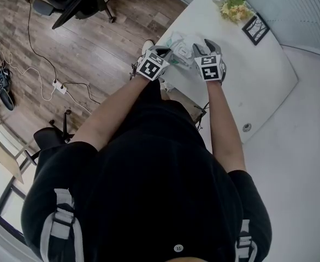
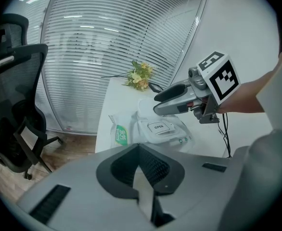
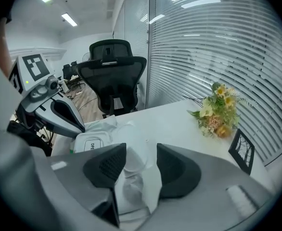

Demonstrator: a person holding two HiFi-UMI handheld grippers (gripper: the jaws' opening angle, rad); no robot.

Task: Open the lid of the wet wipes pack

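Wet wipes pack [image 2: 150,131]: lies flat on the white counter [image 1: 247,81], close to the edge where the person stands and near that edge's left corner.
Lid [image 2: 158,127]: a raised, rounded panel printed "OPEN" on top of the pack. It looks closed and flush.
Left gripper [image 2: 139,147]: jaws drawn together, with the tips right at the pack's near end. No view shows whether they pinch any wrapper.
Right gripper [image 3: 141,148]: jaws spread apart and poised just above the pack. White crinkled wrapper shows in the gap, and nothing is clamped.
Weight: probably light, so it may slide along the smooth counter if pushed from one side only.
Wrapper: soft, glossy film that creases at the ends. It is likely slippery, and it would buckle rather than resist a squeeze.
Lid stiffness: probably hard plastic on a hinge with a snap catch, and it looks like the only rigid part.
Where to hold: judged best at the lid's free lip with one jaw tip under it, while the other gripper pins the pack's end down.
Risk: lifting the lid alone may raise the whole pack.
Far edge: flowers [image 3: 217,110] and a picture frame [image 1: 256,28], well apart from the pack.
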